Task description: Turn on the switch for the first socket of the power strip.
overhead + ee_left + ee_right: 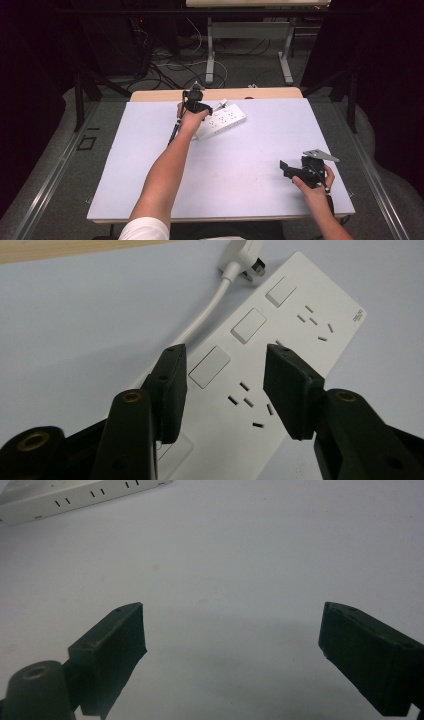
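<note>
Pale lavender-white table top [250,165] with bare wooden strip [270,93] along far edge. Beyond it, grey carpeted floor [250,70], tangle of dark cables [165,70], second table's grey metal legs [210,50]. Black frame posts [78,100] at both sides. Surroundings dark.

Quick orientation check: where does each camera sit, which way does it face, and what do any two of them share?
High view: above the person's side, looking forward and down on the table; both forearms, left gripper, right gripper.
Left gripper view: rides the left gripper, looking down on the white power strip and its plug; jaws apart, gripping nothing.
Right gripper view: rides the right gripper, facing bare table; jaws wide.
Shared: the power strip appears in all three views.
</note>
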### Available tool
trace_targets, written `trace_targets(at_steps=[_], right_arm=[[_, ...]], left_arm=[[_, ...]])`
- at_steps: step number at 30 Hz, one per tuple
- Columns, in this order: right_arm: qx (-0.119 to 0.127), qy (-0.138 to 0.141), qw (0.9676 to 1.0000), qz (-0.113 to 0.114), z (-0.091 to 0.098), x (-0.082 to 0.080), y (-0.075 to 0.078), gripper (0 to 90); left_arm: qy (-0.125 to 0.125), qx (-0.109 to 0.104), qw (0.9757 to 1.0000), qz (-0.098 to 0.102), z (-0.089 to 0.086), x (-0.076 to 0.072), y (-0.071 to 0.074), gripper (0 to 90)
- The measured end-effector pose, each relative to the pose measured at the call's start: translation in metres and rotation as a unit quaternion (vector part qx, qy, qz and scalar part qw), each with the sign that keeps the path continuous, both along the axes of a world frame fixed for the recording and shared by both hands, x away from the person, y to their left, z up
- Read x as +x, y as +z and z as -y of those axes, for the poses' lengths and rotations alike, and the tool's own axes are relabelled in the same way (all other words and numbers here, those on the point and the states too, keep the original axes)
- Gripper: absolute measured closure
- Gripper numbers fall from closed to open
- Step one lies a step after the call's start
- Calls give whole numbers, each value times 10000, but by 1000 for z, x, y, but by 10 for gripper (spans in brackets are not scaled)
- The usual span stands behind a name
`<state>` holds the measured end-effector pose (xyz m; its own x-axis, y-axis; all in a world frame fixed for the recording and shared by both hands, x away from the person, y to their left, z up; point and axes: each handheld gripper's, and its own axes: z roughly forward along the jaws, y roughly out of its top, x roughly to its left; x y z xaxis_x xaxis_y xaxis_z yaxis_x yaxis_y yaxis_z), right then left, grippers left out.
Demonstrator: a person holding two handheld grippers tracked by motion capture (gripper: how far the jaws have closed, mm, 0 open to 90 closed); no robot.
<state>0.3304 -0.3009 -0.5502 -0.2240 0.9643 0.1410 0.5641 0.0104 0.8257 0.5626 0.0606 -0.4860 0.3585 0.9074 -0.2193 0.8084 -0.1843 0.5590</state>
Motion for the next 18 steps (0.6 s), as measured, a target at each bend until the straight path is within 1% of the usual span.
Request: trace_targets(at_steps=[2, 5, 7, 9, 12, 13, 14, 16, 18], right_arm=[[4, 0, 10000, 0, 0, 0, 0, 109], [4, -2, 10000, 4, 0, 0, 0, 109], [4, -2, 10000, 5, 0, 0, 0, 110], [2, -5, 10000, 5, 0, 0, 1, 111], [1, -2, 10000, 11, 0, -1, 1, 113], [-16, -22, 10000, 31, 0, 0, 1, 113], [-15, -9, 10000, -20, 0, -1, 2, 113], [-23, -10, 10000, -28, 0, -1, 2, 115], [-5, -4, 10000, 18, 0, -1, 1, 116]], left_arm=[[-14, 8, 10000, 34, 0, -1, 3, 495], [-38, 30, 9999, 151, 0, -3, 6, 453], [-39, 44, 9998, 194, 0, -4, 9, 444], [-37, 84, 9996, 264, -1, -5, 11, 429], [-17, 154, 9994, 324, -2, -7, 14, 410], [-7, 189, 9993, 316, -3, -8, 15, 405], [-5, 205, 9993, 328, -4, -9, 17, 401], [20, 294, 9987, 413, -4, -11, 20, 398], [24, 286, 9986, 439, -5, -13, 24, 394]])
